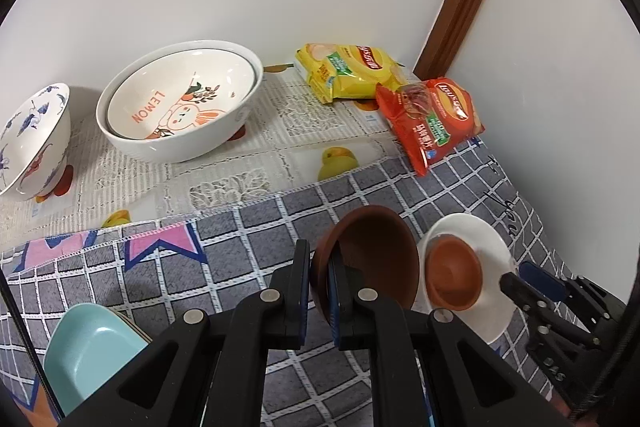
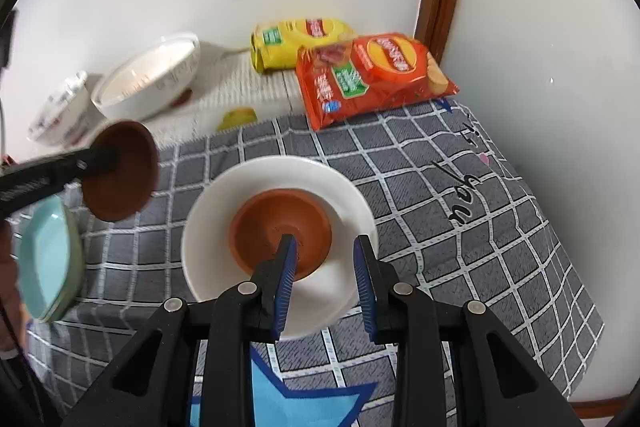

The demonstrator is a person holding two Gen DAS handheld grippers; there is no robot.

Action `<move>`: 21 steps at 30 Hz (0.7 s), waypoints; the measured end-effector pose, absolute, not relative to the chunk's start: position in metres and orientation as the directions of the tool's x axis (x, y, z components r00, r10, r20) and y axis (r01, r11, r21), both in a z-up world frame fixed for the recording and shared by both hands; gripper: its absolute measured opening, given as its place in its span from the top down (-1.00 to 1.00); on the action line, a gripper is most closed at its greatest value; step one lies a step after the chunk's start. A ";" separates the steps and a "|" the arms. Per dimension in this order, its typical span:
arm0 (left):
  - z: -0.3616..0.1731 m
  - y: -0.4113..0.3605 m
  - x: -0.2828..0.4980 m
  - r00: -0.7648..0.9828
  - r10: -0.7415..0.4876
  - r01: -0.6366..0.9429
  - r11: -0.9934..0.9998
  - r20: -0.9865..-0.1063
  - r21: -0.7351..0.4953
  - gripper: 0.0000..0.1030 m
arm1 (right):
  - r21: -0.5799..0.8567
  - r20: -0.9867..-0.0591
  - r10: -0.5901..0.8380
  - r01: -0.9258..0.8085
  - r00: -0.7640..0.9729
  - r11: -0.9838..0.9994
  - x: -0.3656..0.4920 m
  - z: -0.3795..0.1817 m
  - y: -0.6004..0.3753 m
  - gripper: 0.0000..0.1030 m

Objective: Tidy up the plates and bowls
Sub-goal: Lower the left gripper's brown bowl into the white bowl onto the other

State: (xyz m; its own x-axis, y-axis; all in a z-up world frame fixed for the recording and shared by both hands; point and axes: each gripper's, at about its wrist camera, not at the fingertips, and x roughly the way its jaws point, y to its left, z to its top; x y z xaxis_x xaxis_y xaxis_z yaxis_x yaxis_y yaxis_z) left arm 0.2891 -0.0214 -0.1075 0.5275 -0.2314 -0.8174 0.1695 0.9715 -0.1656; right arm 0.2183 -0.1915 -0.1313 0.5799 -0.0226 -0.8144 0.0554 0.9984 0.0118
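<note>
My left gripper (image 1: 319, 259) is shut on the rim of a dark brown bowl (image 1: 380, 255) and holds it tilted above the grey checked cloth; it also shows in the right wrist view (image 2: 120, 171). A small orange-brown bowl (image 2: 280, 227) sits in a white plate (image 2: 280, 251) on the cloth; both also show in the left wrist view, the bowl (image 1: 454, 275) in the plate (image 1: 492, 267). My right gripper (image 2: 326, 251) is open just over the plate, its left finger above the orange bowl's near rim. A light blue dish (image 1: 92, 351) on a stack lies at the left.
A big white bowl pair with "LEMON" print (image 1: 180, 103) and a blue-patterned bowl (image 1: 32, 143) stand at the back left by the wall. Yellow (image 1: 348, 71) and red (image 1: 432, 123) chip bags lie at the back right corner. Walls close the back and right.
</note>
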 end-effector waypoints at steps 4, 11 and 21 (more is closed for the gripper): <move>-0.102 -0.036 0.286 0.524 -0.249 0.187 0.967 -0.814 -0.175 0.84 | 0.049 -0.777 -0.005 0.069 0.630 0.996 0.201 -0.115 -0.207 0.43; -0.098 -0.071 0.282 0.514 -0.270 0.236 0.957 -0.814 -0.167 0.84 | 0.095 -0.748 -0.004 0.113 0.664 0.989 0.180 -0.108 -0.240 0.42; -0.116 -0.110 0.287 0.472 -0.253 0.257 0.956 -0.844 -0.142 0.84 | 0.124 -0.759 -0.009 0.158 0.651 0.980 0.164 -0.120 -0.276 0.42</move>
State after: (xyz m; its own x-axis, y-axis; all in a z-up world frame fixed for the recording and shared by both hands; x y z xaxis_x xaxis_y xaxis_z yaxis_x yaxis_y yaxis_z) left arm 0.2874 -0.1102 -0.1164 0.4724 -0.2530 -0.8443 0.2574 0.9558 -0.1424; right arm 0.1635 -0.2757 -0.1205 0.6513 -0.0089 -0.7588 0.1576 0.9797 0.1237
